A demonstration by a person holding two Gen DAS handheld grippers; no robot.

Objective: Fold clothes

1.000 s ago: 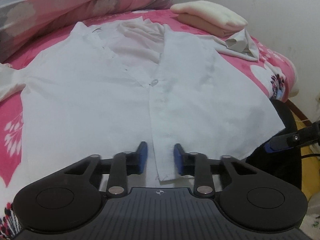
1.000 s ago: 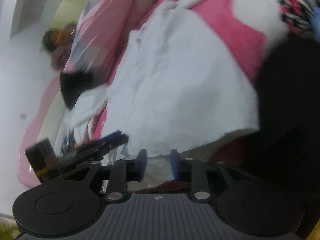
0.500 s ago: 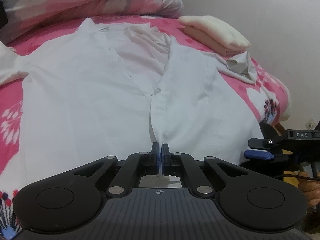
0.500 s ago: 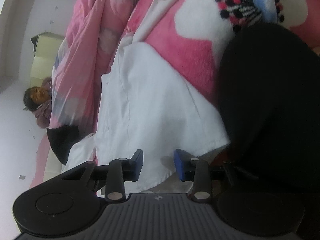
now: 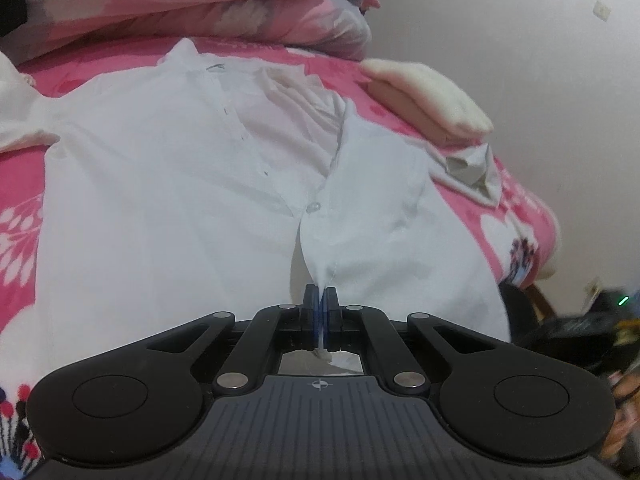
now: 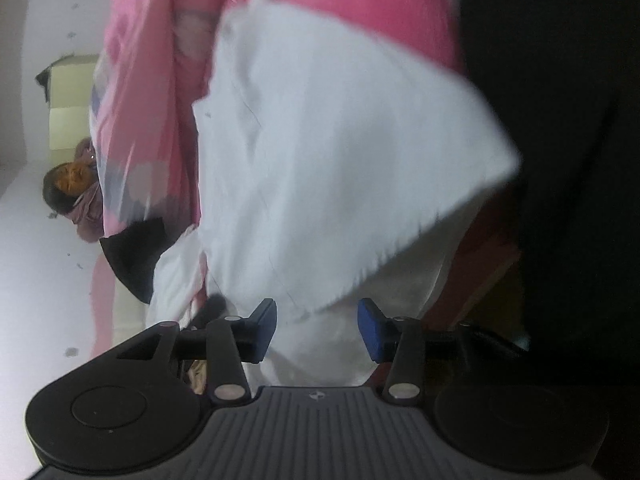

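A white button shirt (image 5: 168,208) lies spread front-up on a pink flowered bedspread (image 5: 20,184), collar at the far end. My left gripper (image 5: 320,300) is shut on the shirt's bottom hem at the front placket, and the cloth puckers up toward the blue pads. In the right wrist view the same white shirt (image 6: 340,152) fills the middle, blurred, with its lower corner hanging over the bed's edge. My right gripper (image 6: 318,326) stands open at that hem, with the cloth lying between its blue pads (image 6: 370,330).
Pink quilts (image 5: 200,4) are piled at the head of the bed. A folded cream garment (image 5: 428,96) lies by the wall at the right. A dark round object (image 6: 560,140) stands at the bed's right edge. A person (image 6: 76,196) sits far off.
My left gripper went from open to shut on the shirt's hem and pulled it up slightly. My right gripper opened wider and moved in at the shirt's lower corner.
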